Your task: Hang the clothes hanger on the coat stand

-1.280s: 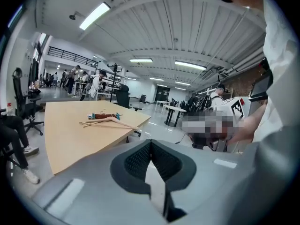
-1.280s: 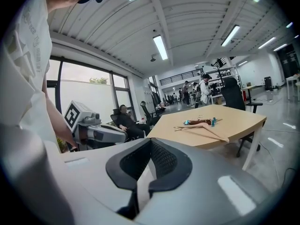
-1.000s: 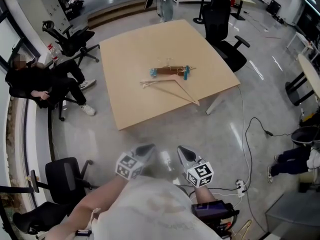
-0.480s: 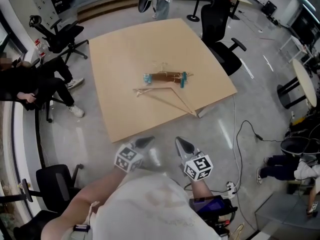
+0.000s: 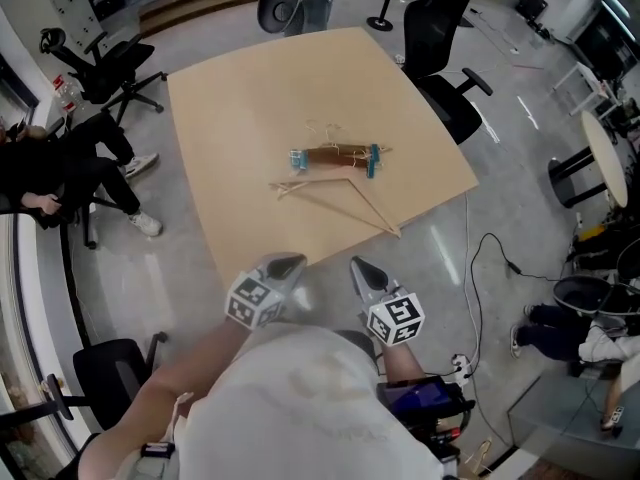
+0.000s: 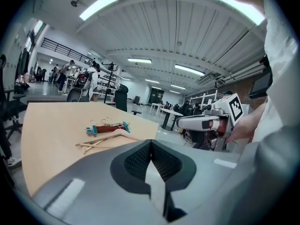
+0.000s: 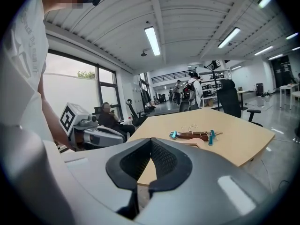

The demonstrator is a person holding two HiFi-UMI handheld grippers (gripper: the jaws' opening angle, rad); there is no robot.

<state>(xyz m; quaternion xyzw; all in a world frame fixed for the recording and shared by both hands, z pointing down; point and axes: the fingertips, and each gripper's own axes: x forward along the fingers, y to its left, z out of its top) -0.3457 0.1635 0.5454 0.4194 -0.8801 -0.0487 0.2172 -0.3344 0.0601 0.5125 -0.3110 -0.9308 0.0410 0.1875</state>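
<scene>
Pale wood forms the tabletop [image 5: 240, 108], which stands on a glossy grey floor [image 5: 150, 268] with black office chairs [image 5: 445, 58] around it; near its middle two clothes hangers lie close together, and whether they touch cannot be told. One is a light wooden hanger [image 5: 347, 175], lying flat with one long arm reaching toward the tabletop's near right edge; the other, just beyond it, is a dark brown clip hanger [image 5: 335, 154] with a teal clip at each end and thin wire hooks on its far side.

The person stands off the tabletop's near edge, well apart from both hangers; the left gripper [image 5: 284, 265] and the right gripper [image 5: 360, 271] are held low in front of the body, side by side, tips pointing toward the tabletop. Each gripper's own view shows its jaws closed tip to tip with nothing between them; both hangers lie in sight beyond the tips.

A person in black [image 5: 50, 168] sits on a chair at the left; a black cable [image 5: 490, 268] trails over the floor at the right.
</scene>
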